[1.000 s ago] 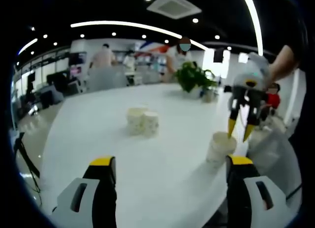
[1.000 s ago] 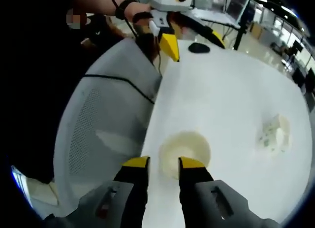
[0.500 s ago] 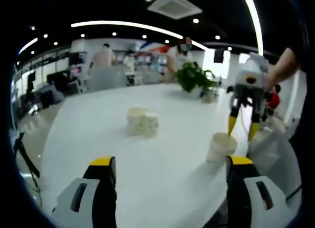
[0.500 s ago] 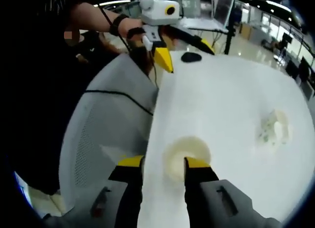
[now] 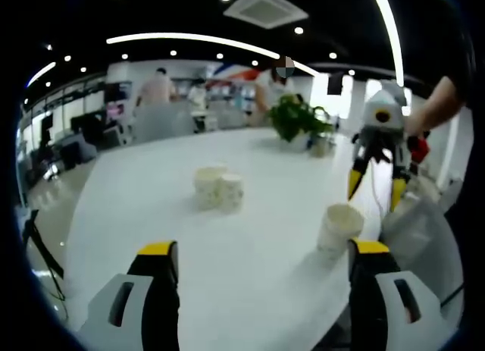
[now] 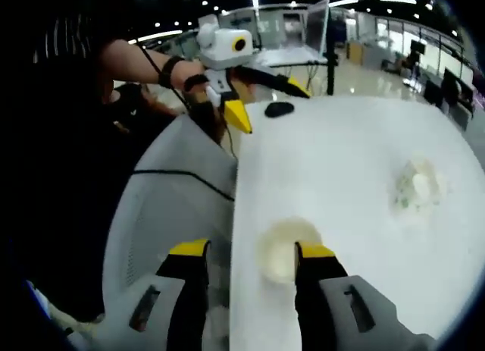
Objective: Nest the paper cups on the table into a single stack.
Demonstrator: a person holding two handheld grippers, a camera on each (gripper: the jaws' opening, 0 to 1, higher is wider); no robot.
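Right gripper view puts your right gripper (image 6: 250, 252) spread wide above the single paper cup (image 6: 286, 246) near the table (image 6: 341, 161) edge. Your left gripper (image 5: 261, 252) is also spread, empty. Two more cups (image 5: 220, 188) sit mid-table, touching. Paper crushes easily; pinch the wall gently just below the rim.

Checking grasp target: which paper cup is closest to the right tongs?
The lone plain cup near the table edge, just ahead of the open right tongs. The patterned cups sit together farther out.
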